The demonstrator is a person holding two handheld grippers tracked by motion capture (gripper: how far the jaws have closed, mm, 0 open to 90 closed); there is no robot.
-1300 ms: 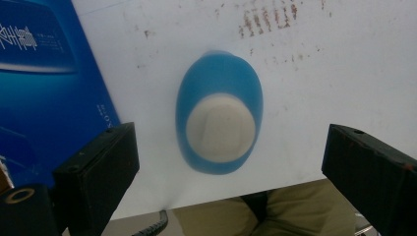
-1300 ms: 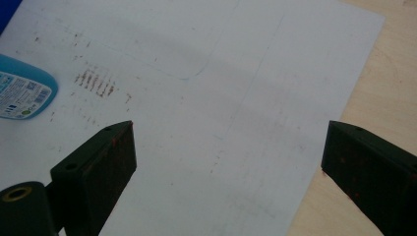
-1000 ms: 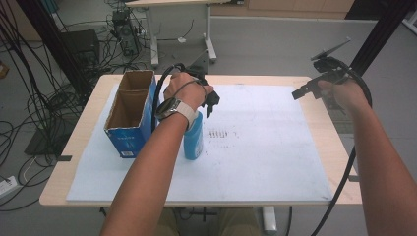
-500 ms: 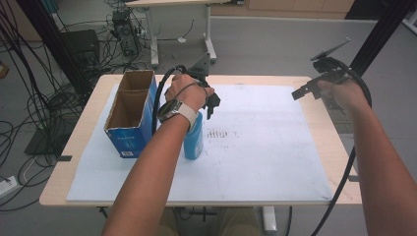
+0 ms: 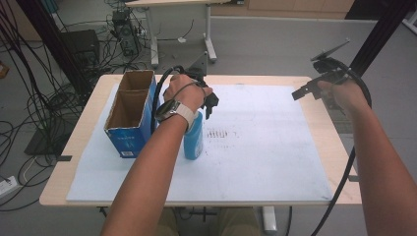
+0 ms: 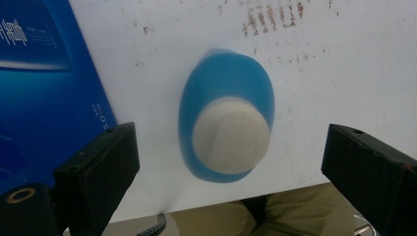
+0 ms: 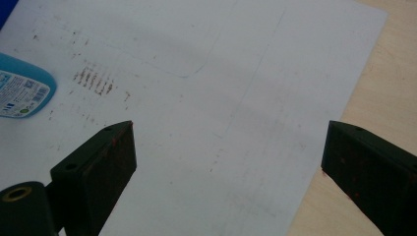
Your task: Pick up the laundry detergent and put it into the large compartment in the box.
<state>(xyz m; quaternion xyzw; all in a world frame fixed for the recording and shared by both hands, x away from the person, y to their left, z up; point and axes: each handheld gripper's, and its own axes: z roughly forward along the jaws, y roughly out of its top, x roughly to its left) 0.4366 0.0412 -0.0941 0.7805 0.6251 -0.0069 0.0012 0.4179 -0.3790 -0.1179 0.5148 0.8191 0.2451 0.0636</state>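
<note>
Blue bottle (image 5: 193, 139) stands upright on the white sheet (image 5: 255, 147) that covers most of the counter (image 5: 88, 147). It sits just right of the open blue cardboard box (image 5: 129, 118), close but with a strip of sheet between them in the left gripper view. The bottle has a beige cap (image 6: 231, 135), and that view looks straight down on it.

Left tool (image 5: 209, 101) hovers directly above the bottle, jaws wide apart, one on each side of the cap with clear gap both sides. No contact with bottle or cap. The left hand (image 5: 184, 93) holds it pointing down, watch strap on the wrist, forearm running across the front of the bottle in the high view.

Right tool (image 5: 307, 91) is well away from the bottle, up over the far right corner of the sheet, held off the surface by the right hand (image 5: 344, 93). Jaws wide, nothing between them. Its own view looks down on bare sheet and the sheet's right edge, with wood counter beyond. The bottle's label corner (image 7: 22, 91) shows at that view's far left.

Brown scuff marks (image 5: 221, 132) are on the sheet just right of the bottle. Box is empty as far as visible, two compartments, standing at the sheet's left edge.
</note>
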